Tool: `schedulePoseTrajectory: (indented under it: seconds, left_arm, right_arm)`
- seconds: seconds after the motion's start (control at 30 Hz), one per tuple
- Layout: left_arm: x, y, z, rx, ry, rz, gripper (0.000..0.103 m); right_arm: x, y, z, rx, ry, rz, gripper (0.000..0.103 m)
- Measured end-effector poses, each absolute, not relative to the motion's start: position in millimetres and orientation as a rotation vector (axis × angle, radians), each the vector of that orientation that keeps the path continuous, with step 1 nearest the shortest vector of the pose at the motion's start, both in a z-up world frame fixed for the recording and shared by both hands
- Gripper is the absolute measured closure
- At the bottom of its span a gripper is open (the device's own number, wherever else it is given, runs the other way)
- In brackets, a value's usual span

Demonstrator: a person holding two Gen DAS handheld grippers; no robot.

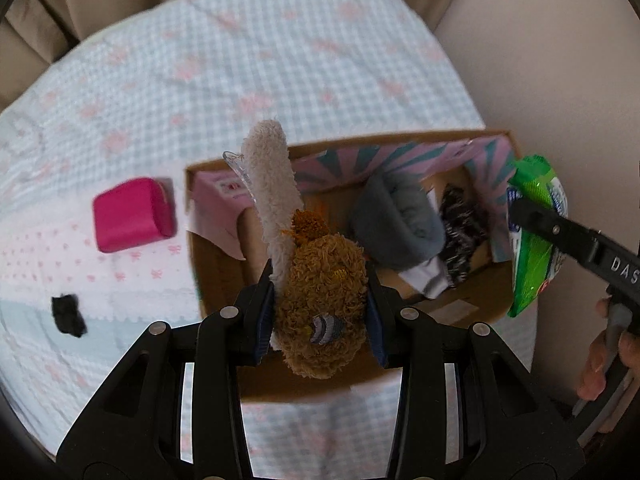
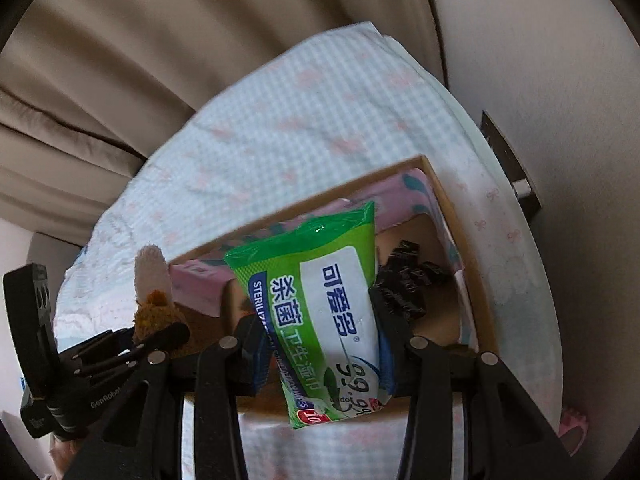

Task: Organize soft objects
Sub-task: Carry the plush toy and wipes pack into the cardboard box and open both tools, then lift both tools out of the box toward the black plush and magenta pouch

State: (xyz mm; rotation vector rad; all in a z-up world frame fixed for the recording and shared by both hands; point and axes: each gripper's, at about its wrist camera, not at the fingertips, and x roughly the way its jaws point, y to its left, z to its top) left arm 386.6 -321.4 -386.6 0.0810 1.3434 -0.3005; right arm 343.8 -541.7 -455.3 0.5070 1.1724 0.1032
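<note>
My left gripper [image 1: 320, 312] is shut on a brown plush toy [image 1: 320, 280] with a long white ear [image 1: 272, 184], held over the open cardboard box [image 1: 216, 300]. My right gripper [image 2: 320, 344] is shut on a green wet-wipes pack [image 2: 320, 300], held above the box's [image 2: 468, 248] right part. The pack also shows in the left wrist view [image 1: 536, 216] at the box's right edge. The plush shows in the right wrist view [image 2: 158, 308] at left, with the left gripper's fingers [image 2: 168, 334].
Inside the box lie a grey rolled cloth [image 1: 400, 224], a black-and-white fabric [image 1: 460, 232] and a pink pack [image 1: 216, 200]. A magenta pouch [image 1: 134, 220] and a small black item [image 1: 68, 314] lie on the checked bedspread [image 1: 240, 60]. Beige curtains [image 2: 120, 60] hang behind.
</note>
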Motion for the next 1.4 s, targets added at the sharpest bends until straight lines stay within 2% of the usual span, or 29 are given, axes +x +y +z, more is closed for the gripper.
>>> schedulePoseTrajectory:
  seconds: [0.1, 0.13, 0.2, 0.23, 0.27, 0.53, 0.8, 1.0, 1.4]
  left_arm:
    - [390, -324, -399, 0.070, 1.360, -0.315, 0.067]
    - [389, -325, -397, 0.070, 1.349, -0.318, 0.062]
    - [389, -327, -393, 0.080, 1.330, -0.312, 0.028]
    - [389, -327, -391, 0.087, 1.322, -0.298, 0.001]
    - [388, -327, -389, 0.087, 1.306, -0.292, 0.000]
    - [379, -318, -386, 0.073, 1.314, -0.287, 0.000]
    - [367, -313, -353, 0.070, 1.275, -0.294, 0.000]
    - [352, -305, -314, 0.068, 1.213, -0.300, 0.000]
    - [292, -250, -201, 0.018, 1.019, -0.242, 0.000]
  right_arm:
    - [349, -543, -468, 0.506, 1.191, 0.097, 0.063]
    - [350, -543, -471, 0.503, 1.196, 0.093, 0.063]
    - [353, -544, -475, 0.493, 1.195, 0.088, 0.044]
    - [354, -543, -473, 0.489, 1.189, 0.091, 0.018]
    - [355, -543, -471, 0.485, 1.178, 0.094, 0.000]
    - [352, -545, -465, 0.470, 1.151, 0.106, 0.000]
    - [341, -540, -438, 0.437, 1.102, 0.116, 0.000]
    - [327, -530, -396, 0.375, 1.049, 0.128, 0.000]
    - [271, -488, -287, 0.255, 0.897, 0.143, 0.000]
